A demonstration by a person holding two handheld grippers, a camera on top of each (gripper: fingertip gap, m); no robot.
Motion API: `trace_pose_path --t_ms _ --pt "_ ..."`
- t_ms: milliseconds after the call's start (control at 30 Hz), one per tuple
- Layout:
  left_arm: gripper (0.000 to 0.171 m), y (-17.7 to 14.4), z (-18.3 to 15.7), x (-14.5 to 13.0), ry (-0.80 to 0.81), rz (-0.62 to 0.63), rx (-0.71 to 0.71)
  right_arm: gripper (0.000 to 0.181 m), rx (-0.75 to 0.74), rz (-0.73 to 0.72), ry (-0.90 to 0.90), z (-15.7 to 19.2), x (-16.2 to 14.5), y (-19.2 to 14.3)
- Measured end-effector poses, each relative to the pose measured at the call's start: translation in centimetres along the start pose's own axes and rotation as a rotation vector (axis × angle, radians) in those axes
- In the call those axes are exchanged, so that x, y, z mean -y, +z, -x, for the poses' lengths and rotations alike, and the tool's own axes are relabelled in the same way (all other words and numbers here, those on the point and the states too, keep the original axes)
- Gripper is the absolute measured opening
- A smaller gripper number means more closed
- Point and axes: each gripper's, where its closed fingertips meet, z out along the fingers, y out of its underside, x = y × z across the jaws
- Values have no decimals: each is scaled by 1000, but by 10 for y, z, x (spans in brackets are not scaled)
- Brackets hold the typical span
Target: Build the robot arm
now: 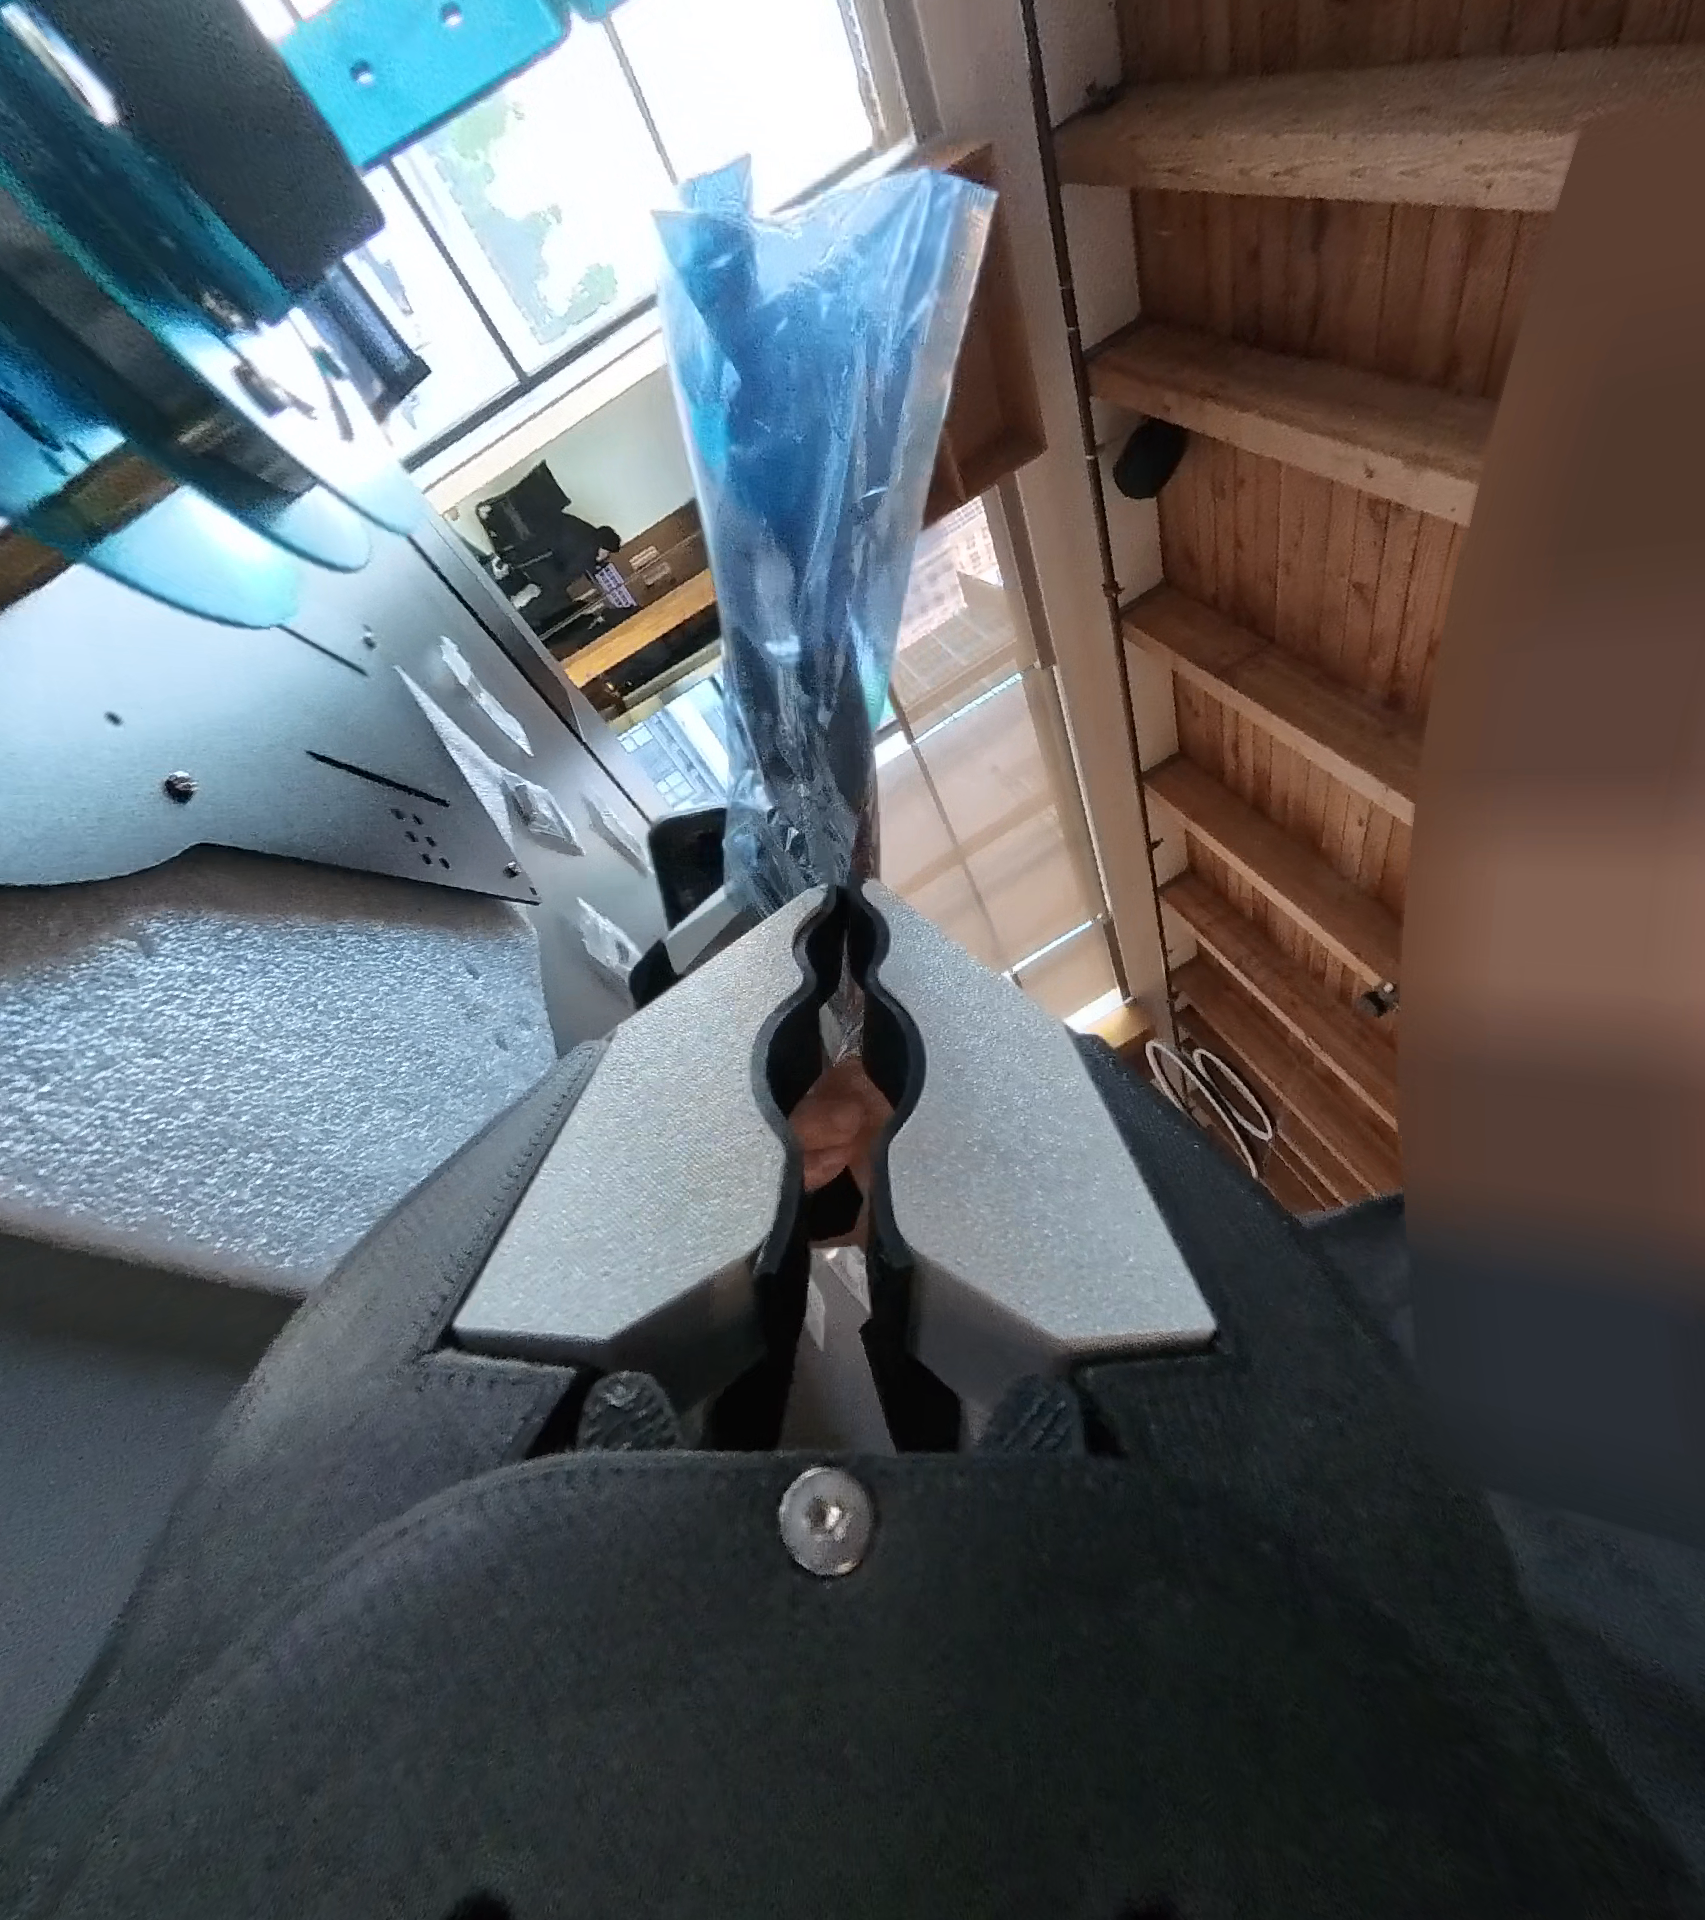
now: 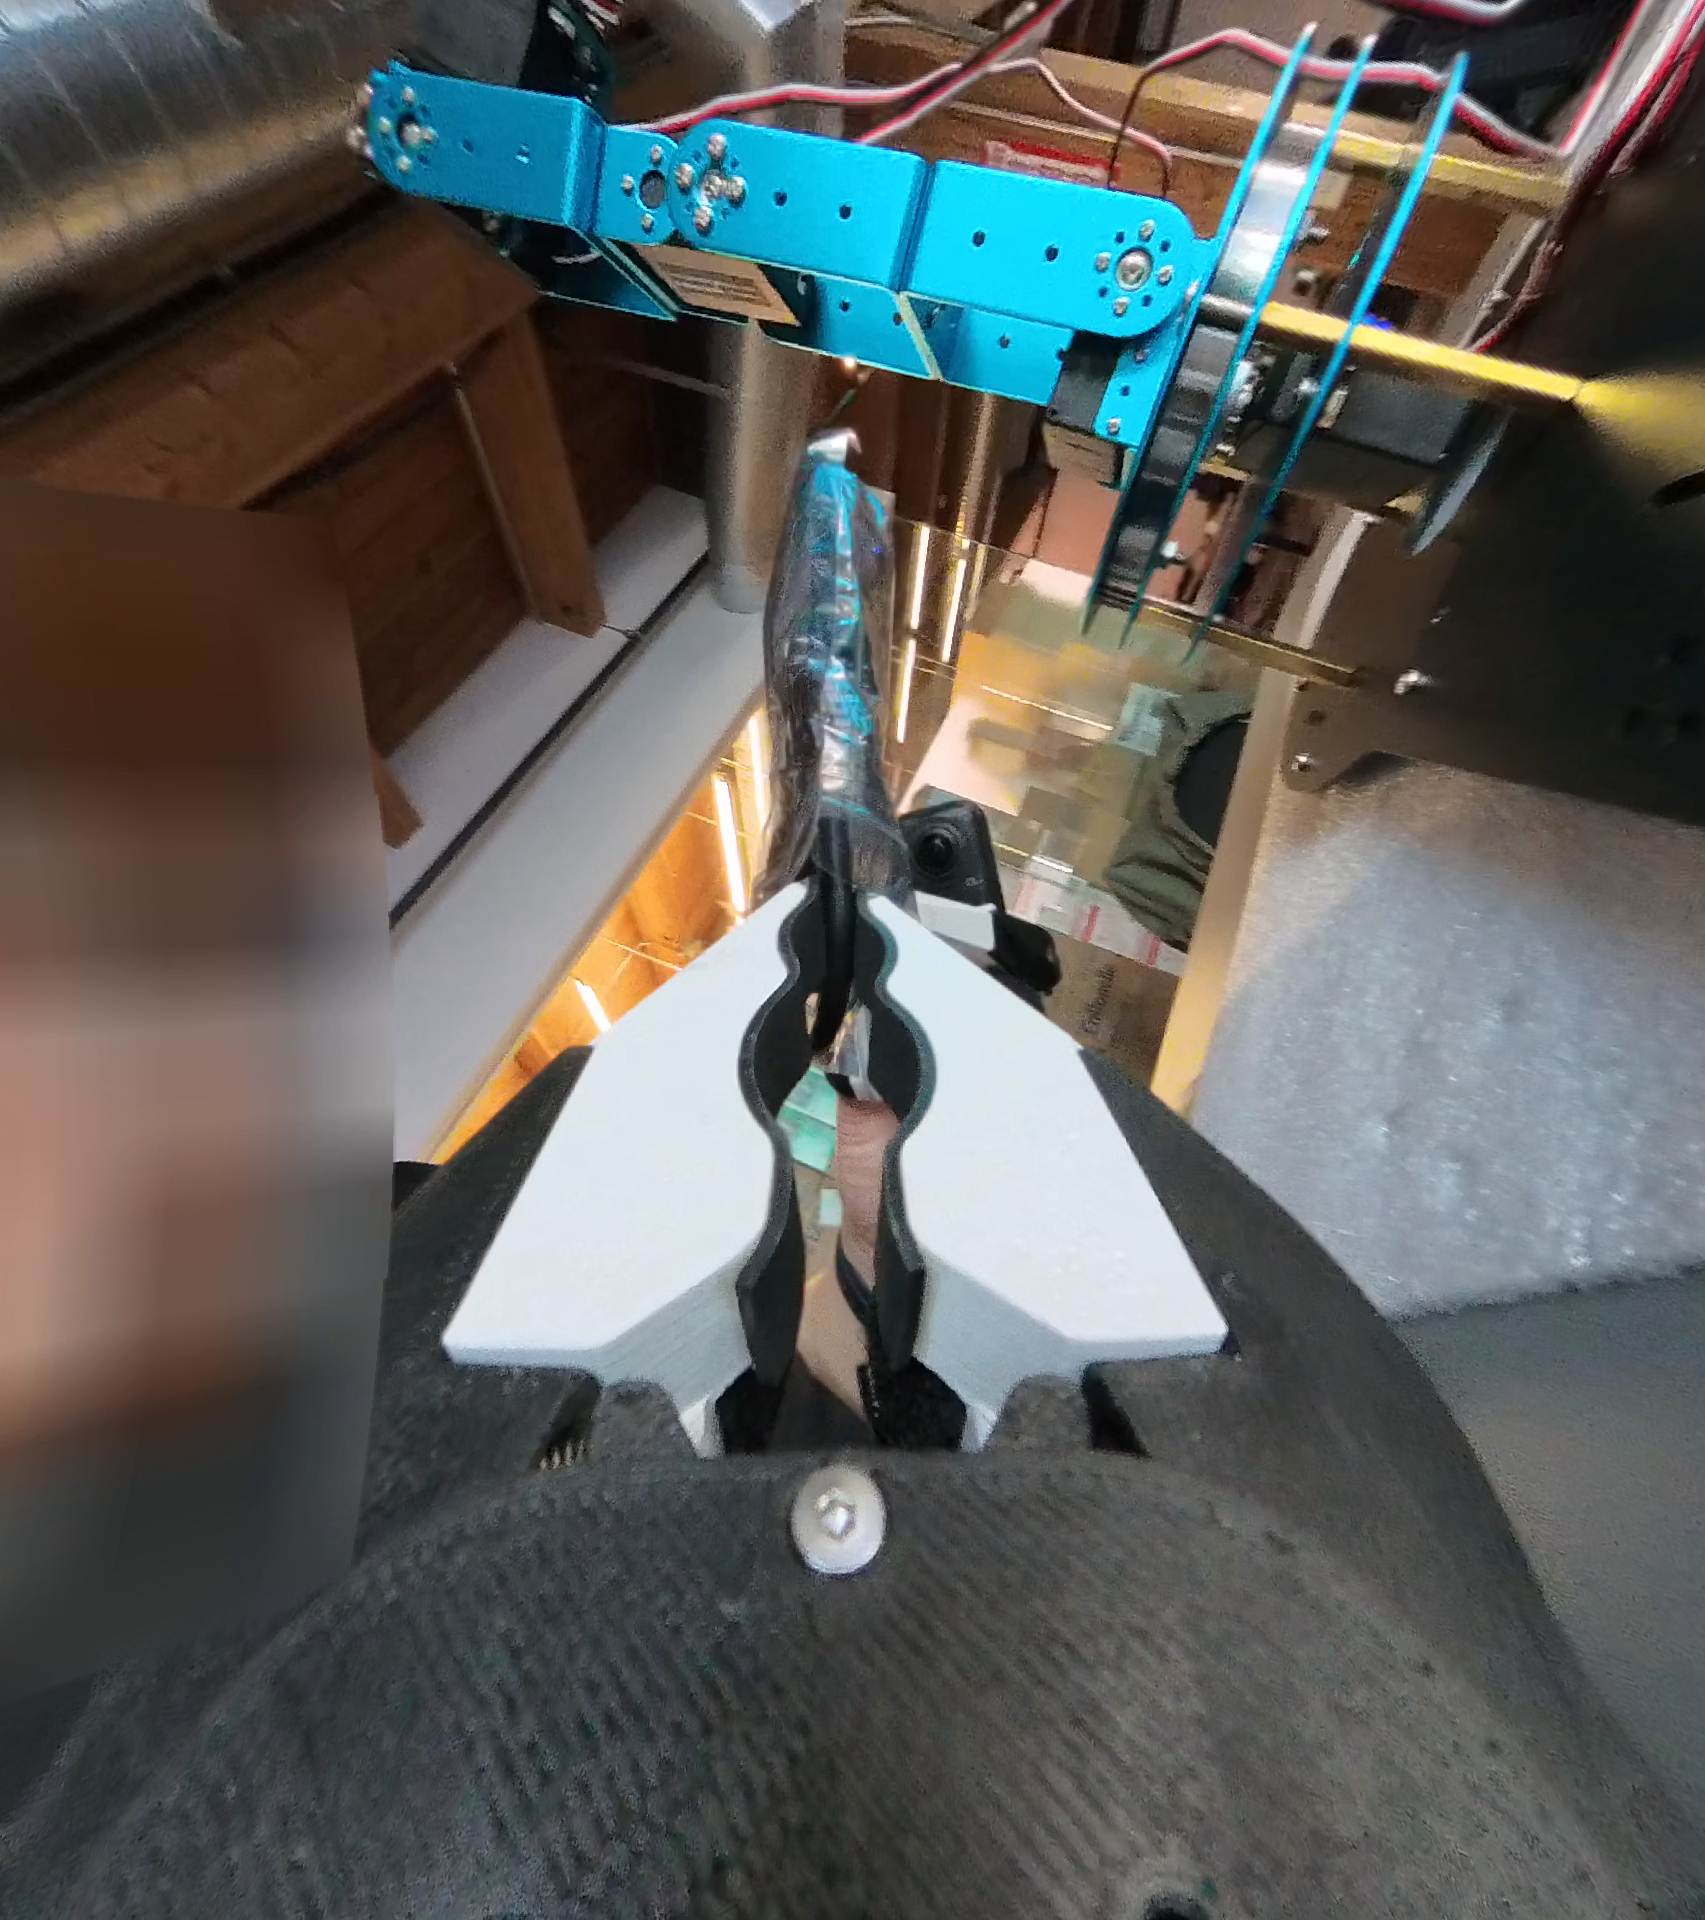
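Plastic bag [image 1: 806,499], blue-tinted and crinkled, with dark contents inside, stands up out of your left gripper [image 1: 843,904]; the grey wedge-shaped fingers [image 1: 661,1122] are pressed together on its gathered lower end, their wavy black pads meeting at the tips. From there the bag widens into a flared, sharp-cornered top, hanging free in front of the window [image 1: 723,114].

Your right gripper [image 2: 837,899] is likewise pinching a plastic-wrapped bundle [image 2: 827,665], glossy and wrinkled over dark contents, with a black cord or strap caught between the scalloped pads. You cannot tell from either view whether the two grippers share one bag.

To the left of the bag in the left wrist view lies a pebbled white foam sheet [image 1: 183,1039] under a flat grey metal plate [image 1: 204,748] with screws and slots. In the right wrist view a blue anodised bracket arm [image 2: 775,218], drilled with small holes and fed by red and white wires [image 2: 983,83], runs just above the bundle's tip, close but apart. Thin blue plates [image 2: 1243,343] stand on edge to the right. Rough wooden ceiling beams [image 1: 1284,436] fill the far side.
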Motion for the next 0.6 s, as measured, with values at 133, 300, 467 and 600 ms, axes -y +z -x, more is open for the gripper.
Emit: trace_pose_path --t_ms 133,300,467,600 --pt "0 4 -10 1 29 37 -22 2 43 -19 -23 9 3 2" --pt "0 6 -16 0 44 81 -25 2 74 -29 3 15 5 3" --pt "0 5 -11 1 81 89 10 2 16 -19 -33 13 4 0" --pt "0 5 -7 0 70 76 26 2 -28 8 -63 9 4 -2"
